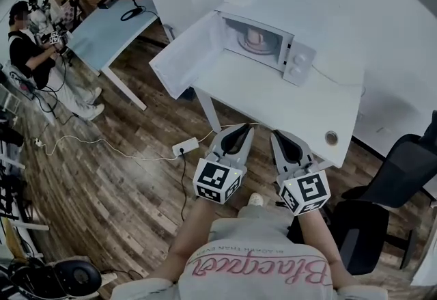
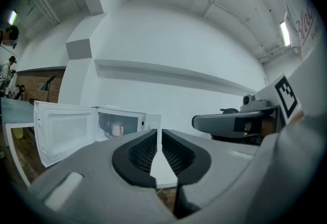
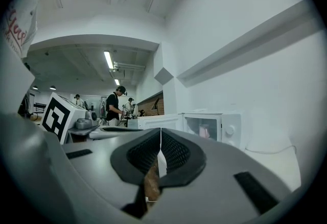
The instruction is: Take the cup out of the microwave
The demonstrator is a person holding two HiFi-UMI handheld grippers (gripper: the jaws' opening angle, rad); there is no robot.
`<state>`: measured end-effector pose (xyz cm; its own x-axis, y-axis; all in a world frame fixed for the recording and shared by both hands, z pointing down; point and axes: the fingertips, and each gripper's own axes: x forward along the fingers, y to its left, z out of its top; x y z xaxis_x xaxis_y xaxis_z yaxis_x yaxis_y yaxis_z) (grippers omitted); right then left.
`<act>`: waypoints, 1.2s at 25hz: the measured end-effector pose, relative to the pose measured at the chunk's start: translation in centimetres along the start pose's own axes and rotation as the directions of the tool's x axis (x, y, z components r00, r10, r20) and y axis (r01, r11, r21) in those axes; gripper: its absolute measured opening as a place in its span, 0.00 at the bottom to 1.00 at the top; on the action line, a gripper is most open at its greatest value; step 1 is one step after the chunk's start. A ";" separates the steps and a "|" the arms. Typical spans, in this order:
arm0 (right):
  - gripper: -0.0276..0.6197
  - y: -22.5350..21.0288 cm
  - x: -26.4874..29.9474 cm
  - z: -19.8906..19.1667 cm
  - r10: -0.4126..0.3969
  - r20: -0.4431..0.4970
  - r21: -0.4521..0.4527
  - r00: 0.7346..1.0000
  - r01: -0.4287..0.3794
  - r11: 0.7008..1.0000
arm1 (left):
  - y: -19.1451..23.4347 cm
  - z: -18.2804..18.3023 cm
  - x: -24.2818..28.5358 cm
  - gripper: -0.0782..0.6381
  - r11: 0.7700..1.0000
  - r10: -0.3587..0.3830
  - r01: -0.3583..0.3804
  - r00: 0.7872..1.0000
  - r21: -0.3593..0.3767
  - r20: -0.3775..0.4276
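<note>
- You stand in a room with a brown wood-plank floor (image 1: pixel 123 182) and white walls, facing a white rectangular table (image 1: pixel 273 97).
- A white boxy microwave (image 1: pixel 300 63) sits at the far side of that table. Its door (image 1: pixel 183 54) is swung wide open to the left in the head view.
- The pale pink cup (image 1: pixel 256 37) stands upright inside the microwave's cavity on the round turntable. It shows small in the left gripper view (image 2: pixel 117 129) and in the right gripper view (image 3: pixel 204 131).
- Your left gripper (image 1: pixel 244 128) is clenched with nothing between its ribbed black pads (image 2: pixel 143 152). It points level toward the table's near edge, well apart from the cup.
- Your right gripper (image 1: pixel 276 135) is likewise closed and empty, its tips meeting. It is held just beside the left one.
- A black office chair (image 1: pixel 382 189) stands to the right of the table.
- A white power strip (image 1: pixel 186 148) lies on the floor near the table leg.
- A grey-blue desk (image 1: pixel 109 32) stands at upper left, with a person in dark clothes (image 1: pixel 31 59) beside it.
</note>
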<state>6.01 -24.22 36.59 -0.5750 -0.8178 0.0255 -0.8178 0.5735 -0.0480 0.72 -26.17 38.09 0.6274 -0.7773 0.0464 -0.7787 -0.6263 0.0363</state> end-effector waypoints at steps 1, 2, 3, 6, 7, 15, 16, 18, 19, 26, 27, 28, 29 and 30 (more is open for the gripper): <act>0.06 -0.6 0.3 0.0 0.004 -0.002 -0.001 1.000 -0.004 1.000 | 0.2 -0.1 0.6 0.13 1.000 0.006 -0.006 1.000 -0.003 0.000; 0.06 -1.1 0.6 -0.1 0.009 -0.004 -0.001 1.000 -0.009 1.000 | 0.4 -0.1 1.3 0.13 1.000 0.012 -0.012 1.000 -0.006 0.000; 0.06 -1.7 1.0 -0.2 0.013 -0.006 0.000 1.000 -0.013 1.000 | 0.6 -0.2 1.9 0.15 1.000 0.018 -0.018 1.000 -0.009 0.001; 0.06 -3.5 2.0 -0.2 0.024 -0.007 0.009 1.000 -0.024 1.000 | 1.4 -0.4 3.7 0.23 0.999 0.046 -0.046 0.999 -0.025 -0.001; 0.06 -3.9 2.3 -0.1 0.029 -0.006 0.012 1.000 -0.029 1.000 | 1.8 -0.4 4.2 0.25 0.997 0.062 -0.062 0.998 -0.036 -0.004; 0.06 -6.7 3.9 0.3 0.054 0.005 0.033 0.999 -0.054 0.998 | 2.8 -0.8 7.5 0.37 0.995 0.062 -0.066 0.997 -0.072 -0.045; 0.06 -6.9 4.1 0.4 0.055 0.011 0.036 0.998 -0.055 0.998 | 2.6 -0.9 7.8 0.37 0.996 0.044 -0.048 0.997 -0.073 -0.058; 0.06 -7.3 4.4 0.5 0.056 0.021 0.040 0.998 -0.057 0.998 | 2.2 -0.9 8.4 0.38 0.996 0.007 -0.013 0.998 -0.086 -0.070; 0.06 -7.5 4.6 0.4 0.057 0.023 0.042 0.998 -0.058 0.997 | 2.1 -0.9 8.7 0.39 0.996 -0.009 0.002 0.997 -0.091 -0.073; 0.06 -8.8 6.3 0.3 0.061 0.024 0.056 0.998 -0.062 0.996 | 4.8 -0.3 10.6 0.53 0.998 -0.007 0.003 0.997 -0.057 -0.074; 0.06 -9.1 6.7 0.2 0.059 0.022 0.058 0.998 -0.060 0.997 | 5.5 0.0 10.9 0.53 0.998 0.004 -0.007 0.998 -0.058 -0.061; 0.06 -9.3 7.1 0.2 0.055 0.021 0.060 0.998 -0.056 0.997 | 6.2 0.2 11.3 0.53 0.998 0.014 -0.017 0.999 -0.056 -0.049; 0.06 -9.6 7.5 0.2 0.051 0.021 0.060 0.998 -0.052 0.997 | 6.8 0.4 11.6 0.53 0.998 0.022 -0.024 0.999 -0.050 -0.038; 0.06 -9.9 8.0 0.2 0.045 0.020 0.059 0.999 -0.046 0.997 | 7.5 0.6 12.0 0.53 0.999 0.029 -0.030 0.999 -0.040 -0.030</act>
<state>9.51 -36.46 37.05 -0.6108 -0.7918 0.0029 -0.7874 0.6070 -0.1077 2.47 -40.25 38.37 0.6044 -0.7929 0.0774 -0.7966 -0.5999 0.0750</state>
